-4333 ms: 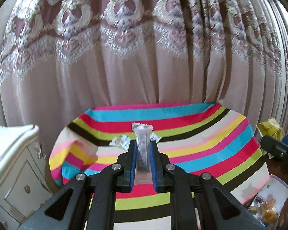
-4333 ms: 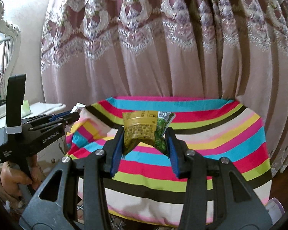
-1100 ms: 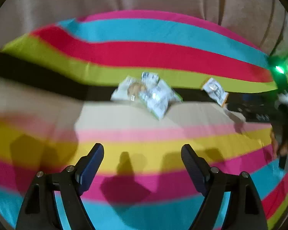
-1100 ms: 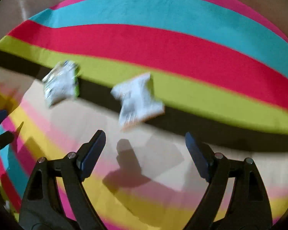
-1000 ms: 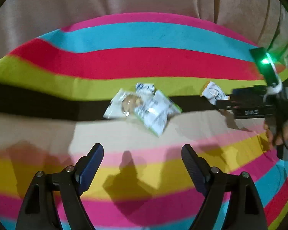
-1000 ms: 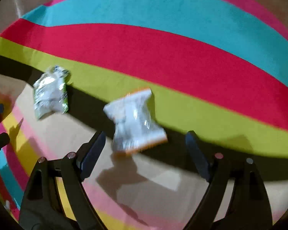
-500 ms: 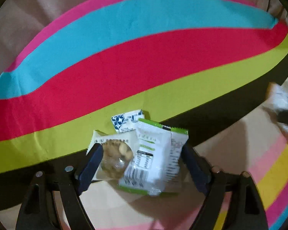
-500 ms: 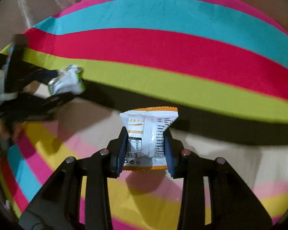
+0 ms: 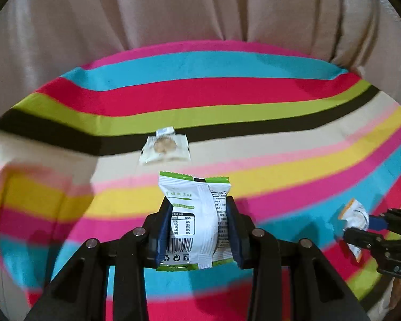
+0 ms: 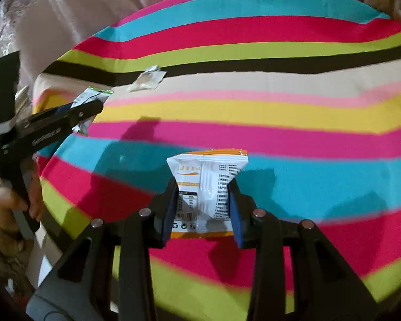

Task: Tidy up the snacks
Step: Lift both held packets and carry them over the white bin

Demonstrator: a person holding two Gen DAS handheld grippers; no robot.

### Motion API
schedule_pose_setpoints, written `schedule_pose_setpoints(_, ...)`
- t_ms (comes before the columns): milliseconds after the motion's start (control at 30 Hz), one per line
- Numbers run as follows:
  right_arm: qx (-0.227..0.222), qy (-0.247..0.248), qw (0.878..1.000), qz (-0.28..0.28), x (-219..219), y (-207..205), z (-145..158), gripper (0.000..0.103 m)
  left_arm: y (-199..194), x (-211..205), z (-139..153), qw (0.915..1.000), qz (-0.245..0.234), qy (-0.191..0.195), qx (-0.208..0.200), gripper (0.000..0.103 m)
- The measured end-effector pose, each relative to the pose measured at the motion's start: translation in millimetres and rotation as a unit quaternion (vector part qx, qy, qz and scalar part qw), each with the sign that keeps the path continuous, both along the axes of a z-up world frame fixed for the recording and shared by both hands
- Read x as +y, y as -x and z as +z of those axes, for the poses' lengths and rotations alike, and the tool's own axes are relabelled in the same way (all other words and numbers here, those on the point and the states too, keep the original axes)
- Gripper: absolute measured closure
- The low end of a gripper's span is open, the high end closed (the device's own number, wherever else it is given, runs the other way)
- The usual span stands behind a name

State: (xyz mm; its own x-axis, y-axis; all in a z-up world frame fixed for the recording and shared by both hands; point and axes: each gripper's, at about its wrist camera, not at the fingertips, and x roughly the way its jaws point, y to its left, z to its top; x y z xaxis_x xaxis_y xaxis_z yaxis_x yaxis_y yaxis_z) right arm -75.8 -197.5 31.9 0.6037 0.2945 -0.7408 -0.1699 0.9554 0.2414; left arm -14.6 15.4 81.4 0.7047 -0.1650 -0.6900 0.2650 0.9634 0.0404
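Striped tablecloth [image 9: 227, 99] in loud colours, beige curtain [image 9: 173, 8] right behind it. Left gripper [image 9: 197, 230], jaws just closed in, pinches a green-trimmed snack packet [image 9: 193, 214] above the cloth; right gripper [image 10: 203, 208] clamps an orange-trimmed packet [image 10: 208, 182]. One clear nut packet [image 9: 164, 148] lies near the dark stripe, loads of bare cloth around.

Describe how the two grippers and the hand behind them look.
Both the left gripper and the right gripper are black plastic frames with silver bolts and blue pads on the fingers. White lettering runs along the left gripper's side in the right wrist view, and a white band rings its upright handle. The hand's sleeve is unclear.
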Motion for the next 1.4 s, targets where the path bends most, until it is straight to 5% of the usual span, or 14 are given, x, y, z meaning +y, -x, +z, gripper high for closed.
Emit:
schedule_pose_setpoints(200,-0.012,0.003,1.000,-0.007,7.0,54.8,14.0,0.064,65.3,11.8,-2.5,0.9990,0.016,0.043,0.002,0.064)
schedule_pose_setpoints(400,-0.041,0.020,0.999,-0.027,21.6,96.8,31.5,0.064,101.7,1.6,4.3,0.9996,0.013,0.024,-0.003,0.064)
schedule_pose_setpoints(567,-0.079,0.029,0.995,-0.051,26.9,129.0,57.1,0.064,137.5,0.8,33.7,0.9985,0.015,0.013,-0.050,0.064)
schedule_pose_setpoints(933,-0.230,0.032,0.970,-0.076,35.0,196.7,141.9,0.063,197.9,17.8,117.7,0.9838,0.026,0.023,-0.176,0.064)
schedule_pose_setpoints(1400,-0.345,0.067,0.934,-0.066,64.0,252.7,191.1,0.063,235.0,20.9,159.0,0.9701,0.019,0.045,-0.238,0.064)
